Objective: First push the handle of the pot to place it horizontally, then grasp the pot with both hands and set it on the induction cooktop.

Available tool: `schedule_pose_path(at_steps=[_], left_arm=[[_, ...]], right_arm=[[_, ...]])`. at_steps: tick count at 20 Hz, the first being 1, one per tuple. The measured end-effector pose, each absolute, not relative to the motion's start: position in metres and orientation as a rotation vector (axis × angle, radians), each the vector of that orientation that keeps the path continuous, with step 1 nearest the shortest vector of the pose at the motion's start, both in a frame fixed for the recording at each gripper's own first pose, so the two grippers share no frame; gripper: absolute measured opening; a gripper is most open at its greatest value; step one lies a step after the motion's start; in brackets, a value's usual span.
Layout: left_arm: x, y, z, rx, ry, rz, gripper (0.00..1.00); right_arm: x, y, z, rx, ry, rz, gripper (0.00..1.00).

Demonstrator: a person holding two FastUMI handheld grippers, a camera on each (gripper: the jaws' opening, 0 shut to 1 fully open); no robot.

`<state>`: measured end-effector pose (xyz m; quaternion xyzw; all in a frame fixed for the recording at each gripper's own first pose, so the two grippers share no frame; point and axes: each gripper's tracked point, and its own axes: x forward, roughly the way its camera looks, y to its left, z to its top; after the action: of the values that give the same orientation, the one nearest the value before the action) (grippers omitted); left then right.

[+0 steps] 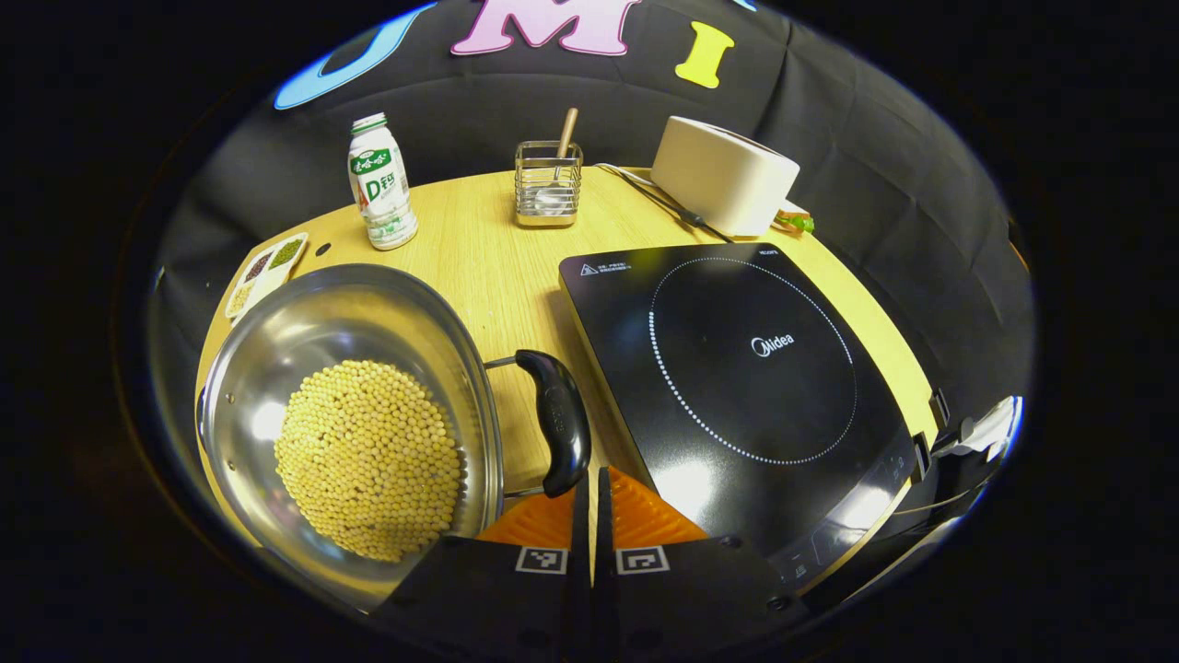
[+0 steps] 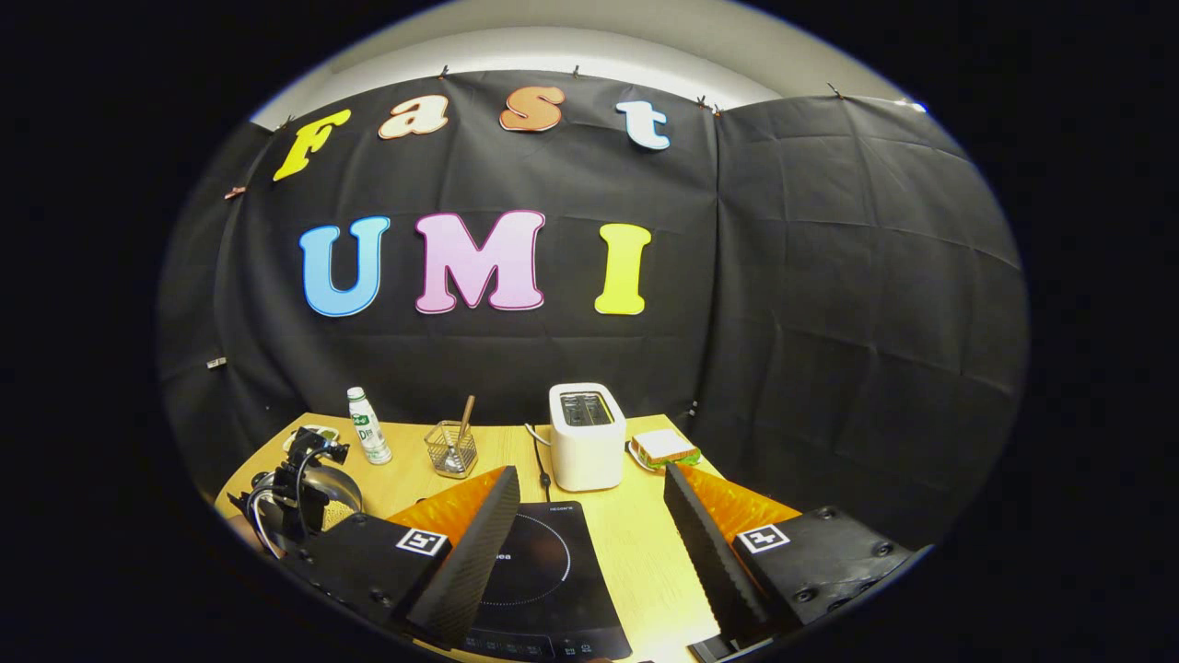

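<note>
L gripper (image 1: 590, 483) clenched, low by pot handle (image 1: 558, 419); R gripper (image 2: 589, 516) spread wide above cooktop (image 2: 543, 571).

My wooden table (image 1: 479, 249) carries the pot (image 1: 350, 414) beside the induction cooktop (image 1: 737, 368). Behind: milk bottle (image 1: 380, 182), wire utensil holder (image 1: 548, 184), toaster (image 1: 723, 175).

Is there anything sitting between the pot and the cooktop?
Nothing visible. The pot sits directly beside the cooktop; a strip of bare table separates them, crossed by the pot's own handle. The cooktop surface is bare.
</note>
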<state>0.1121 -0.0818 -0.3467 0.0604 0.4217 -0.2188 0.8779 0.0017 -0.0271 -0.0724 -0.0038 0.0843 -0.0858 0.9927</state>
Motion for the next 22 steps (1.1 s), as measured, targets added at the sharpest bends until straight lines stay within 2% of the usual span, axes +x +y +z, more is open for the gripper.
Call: schedule_pose_path(at_steps=[9, 14, 18, 19, 22], left_arm=[[0.102, -0.085, -0.333, 0.048, 0.845, -0.468, 0.05], [0.090, -0.069, -0.298, 0.014, 0.716, -0.446, 0.05], [0.087, -0.043, -0.248, -0.018, 0.549, -0.433, 0.18], [0.086, -0.034, -0.235, -0.034, 0.514, -0.422, 0.39], [0.085, 0.004, -0.202, -0.083, 0.442, -0.370, 0.75]], right_arm=[[-0.001, -0.012, -0.073, -0.018, 0.186, -0.143, 0.98], [0.004, -0.005, -0.082, -0.009, 0.222, -0.139, 0.98], [0.017, 0.019, -0.093, 0.006, 0.258, -0.093, 0.98], [0.022, 0.029, -0.096, 0.006, 0.268, -0.073, 0.98], [0.034, 0.063, -0.106, 0.002, 0.302, 0.001, 0.98]])
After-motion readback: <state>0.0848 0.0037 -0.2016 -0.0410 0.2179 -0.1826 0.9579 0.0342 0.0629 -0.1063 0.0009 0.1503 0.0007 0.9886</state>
